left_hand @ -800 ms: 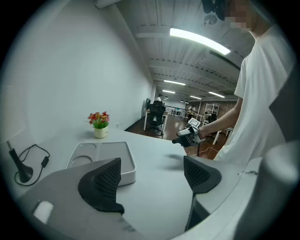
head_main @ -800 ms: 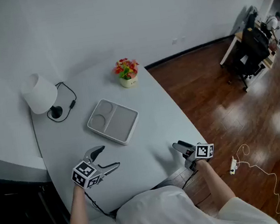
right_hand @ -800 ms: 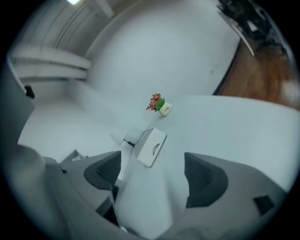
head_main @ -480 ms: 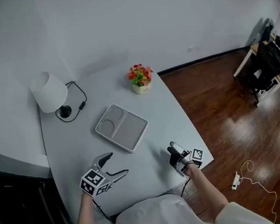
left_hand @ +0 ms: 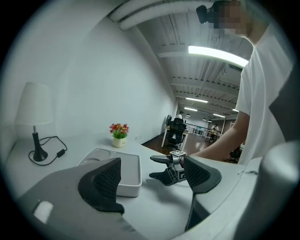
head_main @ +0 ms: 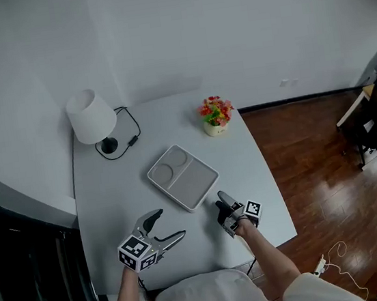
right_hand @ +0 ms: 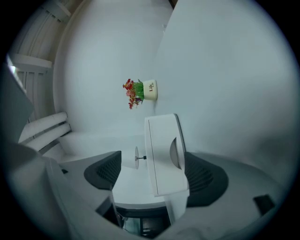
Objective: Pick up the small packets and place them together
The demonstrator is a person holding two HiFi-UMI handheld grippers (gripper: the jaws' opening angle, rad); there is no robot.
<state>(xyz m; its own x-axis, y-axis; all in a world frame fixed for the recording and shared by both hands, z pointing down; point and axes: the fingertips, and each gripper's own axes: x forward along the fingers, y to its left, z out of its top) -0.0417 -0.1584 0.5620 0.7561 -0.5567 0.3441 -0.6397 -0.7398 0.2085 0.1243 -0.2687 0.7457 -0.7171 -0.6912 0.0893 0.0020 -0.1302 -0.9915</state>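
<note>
No small packets show in any view. My left gripper [head_main: 169, 224] hovers open over the near-left part of the white table [head_main: 111, 191], with nothing between its fingers [left_hand: 105, 180]. My right gripper [head_main: 220, 202] is open too, turned on its side, just right of the near corner of a white two-compartment tray [head_main: 183, 176] and apart from it. In the right gripper view the tray [right_hand: 164, 154] lies ahead, past the open jaws. The left gripper view has the right gripper [left_hand: 166, 171] beside the tray [left_hand: 126, 173].
A white table lamp [head_main: 92, 118] with a black cord stands at the table's far left. A small flower pot [head_main: 216, 115] sits at the far right. The table's right edge drops to a wooden floor [head_main: 330, 183]. A dark chair or cabinet [head_main: 25, 271] is on the left.
The right gripper has moved from the table's right front edge inward to the tray's near corner. The left gripper has stayed about where it was. The head view has swung left.
</note>
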